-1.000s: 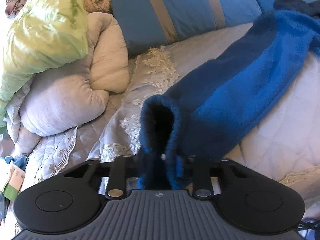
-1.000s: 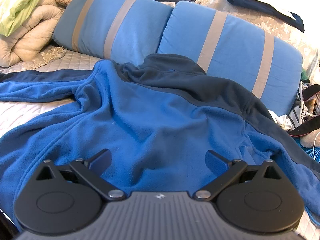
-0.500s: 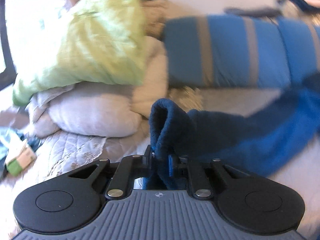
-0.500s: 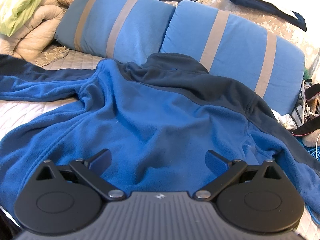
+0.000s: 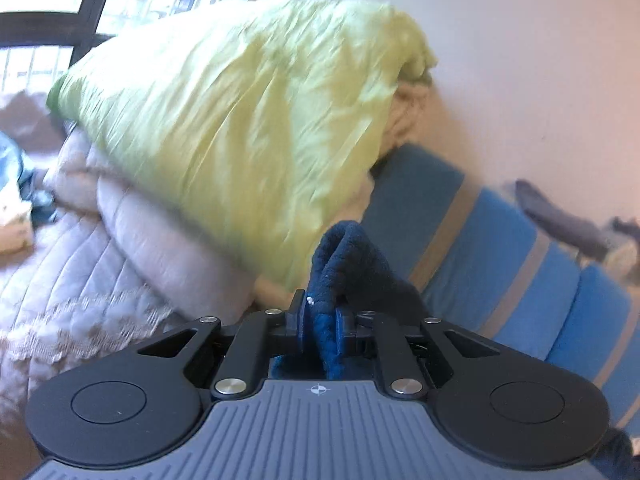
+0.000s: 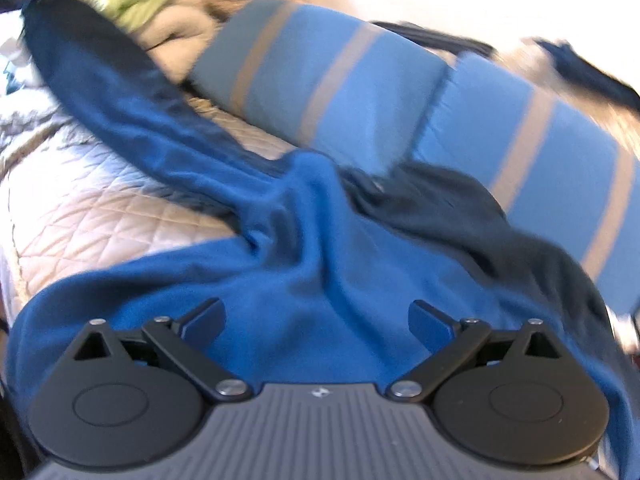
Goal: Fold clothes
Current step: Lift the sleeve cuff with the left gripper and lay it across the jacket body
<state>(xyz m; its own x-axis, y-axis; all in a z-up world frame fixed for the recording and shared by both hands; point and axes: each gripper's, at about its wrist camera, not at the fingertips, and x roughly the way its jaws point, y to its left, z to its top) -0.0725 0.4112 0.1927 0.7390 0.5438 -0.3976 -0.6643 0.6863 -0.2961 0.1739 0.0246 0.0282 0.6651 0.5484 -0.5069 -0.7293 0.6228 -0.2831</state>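
The navy cuff (image 5: pixel 340 256) of a blue fleece jacket (image 6: pixel 320 280) is pinched between the closed jaws of the left gripper (image 5: pixel 322 322) and held up in front of a lime-green duvet (image 5: pixel 240 120). The jacket is spread on the quilted bedspread (image 6: pixel 100 208), its collar against striped blue pillows (image 6: pixel 340 92). The right gripper (image 6: pixel 316 316) is held wide apart over the jacket body, gripping nothing.

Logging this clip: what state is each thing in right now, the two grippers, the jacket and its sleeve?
Left gripper: shut on the sleeve cuff.
Right gripper: open, empty, over the jacket.
Jacket: spread on the bed, unfolded.
Sleeve: lifted, stretched out to the side.
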